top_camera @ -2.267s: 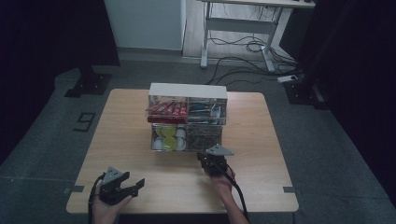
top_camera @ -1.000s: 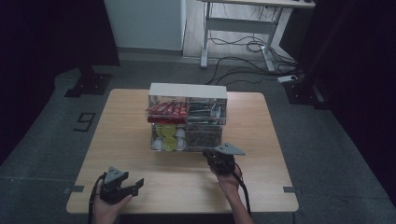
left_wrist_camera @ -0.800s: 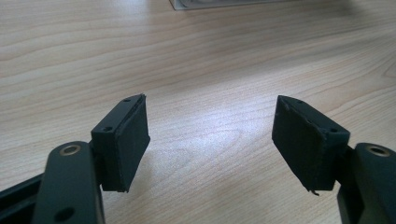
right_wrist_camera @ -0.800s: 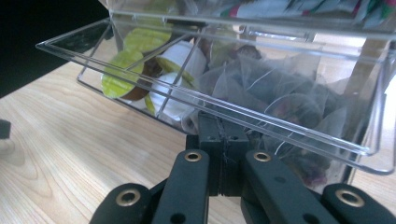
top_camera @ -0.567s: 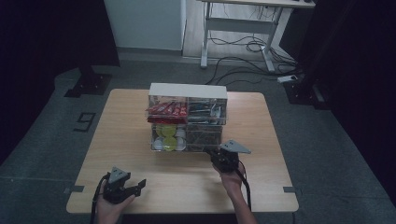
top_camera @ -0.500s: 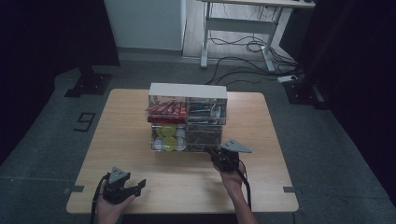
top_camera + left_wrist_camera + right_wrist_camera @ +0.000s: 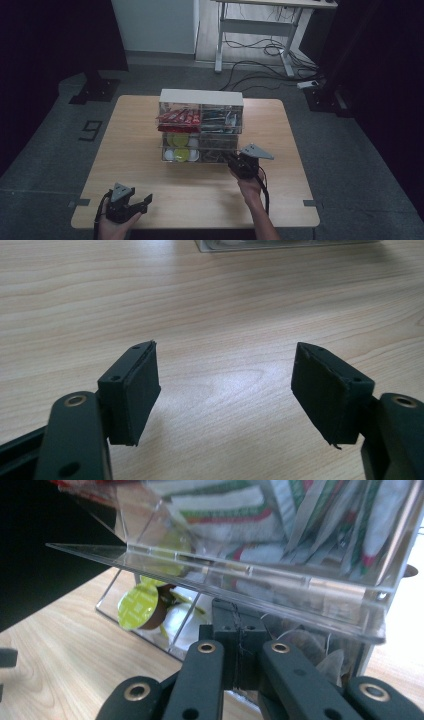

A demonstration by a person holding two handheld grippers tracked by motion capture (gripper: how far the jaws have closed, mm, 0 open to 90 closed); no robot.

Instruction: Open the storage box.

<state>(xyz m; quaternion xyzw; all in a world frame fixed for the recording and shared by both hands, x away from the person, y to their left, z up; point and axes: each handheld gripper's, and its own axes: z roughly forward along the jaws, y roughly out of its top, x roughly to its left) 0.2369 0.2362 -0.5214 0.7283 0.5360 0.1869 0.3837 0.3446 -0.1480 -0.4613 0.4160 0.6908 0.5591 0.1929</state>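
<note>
While your right gripper (image 7: 235,645) presses its jaws fully together with nothing between them, the clear acrylic organiser box (image 7: 260,575) with stacked compartments stands right at its tips, a yellow-lidded coffee capsule (image 7: 140,607) just beyond them to the left. Your left gripper (image 7: 225,385) holds its jaws wide apart and empty over the light wooden table (image 7: 210,305), well short of the box.

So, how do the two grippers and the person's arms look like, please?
Both grippers are black. The left gripper and the right gripper each carry a grey three-cornered plate on top and trail a black cable. The left gripper view shows flat, rectangular black pads with small screw holes; brass-coloured rivets sit in the jaw links. The forearms appear bare, with no sleeves in view.
</note>
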